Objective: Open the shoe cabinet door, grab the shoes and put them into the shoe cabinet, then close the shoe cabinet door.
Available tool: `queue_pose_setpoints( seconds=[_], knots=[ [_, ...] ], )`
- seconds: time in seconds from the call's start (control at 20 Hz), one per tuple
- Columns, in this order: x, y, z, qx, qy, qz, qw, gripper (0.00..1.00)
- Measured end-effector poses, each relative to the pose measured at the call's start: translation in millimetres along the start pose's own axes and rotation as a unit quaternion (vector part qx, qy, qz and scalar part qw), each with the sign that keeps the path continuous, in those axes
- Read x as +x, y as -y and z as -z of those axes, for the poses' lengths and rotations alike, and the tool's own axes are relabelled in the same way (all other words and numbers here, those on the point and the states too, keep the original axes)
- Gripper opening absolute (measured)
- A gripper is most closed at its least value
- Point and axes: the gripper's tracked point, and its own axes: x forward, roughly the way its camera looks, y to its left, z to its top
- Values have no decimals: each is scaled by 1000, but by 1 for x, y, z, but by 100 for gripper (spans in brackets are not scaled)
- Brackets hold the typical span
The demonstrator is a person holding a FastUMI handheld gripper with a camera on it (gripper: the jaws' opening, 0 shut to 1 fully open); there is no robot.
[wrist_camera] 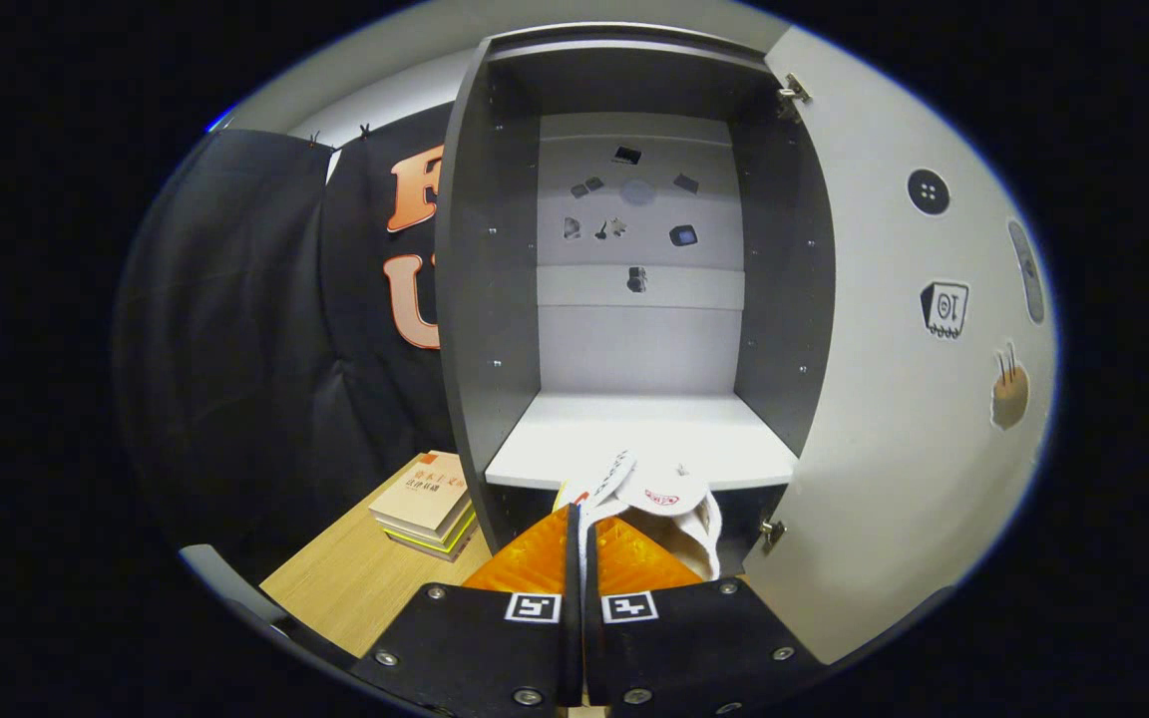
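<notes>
Clamped nearly together at the bottom of my view, my claw (pixel 579 519) pinches the edge of a pale shoe (pixel 669 514), both fingers pressing on its thin rim so it hangs just ahead of them and cannot slip while carried. Shoe and claw sit right at the front lip of the shoe cabinet (pixel 490 299), level with its white shelf (pixel 634 439), which I judge to be the landing spot. Swung wide to my right, the cabinet door (pixel 894 399) stands open, its hinges visible top and bottom, leaving the way in clear. Small stickers dot the back panel and the door's inner face. Left of the cabinet, a stack of books (pixel 427 504) rests on the wooden counter (pixel 355 588), well out of the path. Placing the shoe and shutting the door look yet to be done.
</notes>
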Motion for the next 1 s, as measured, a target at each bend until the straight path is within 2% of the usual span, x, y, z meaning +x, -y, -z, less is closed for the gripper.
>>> queue_pose_setpoints(
  seconds=[0.3,0.7,0.9,1.0],
  knots=[
    [75,18,-41,-25,17,6,1000,1],
    [203,45,-33,-17,-17,22,999,1],
    [232,46,-25,-30,-31,28,999,1],
    [231,44,-24,-22,-32,22,999,1]
  ],
)
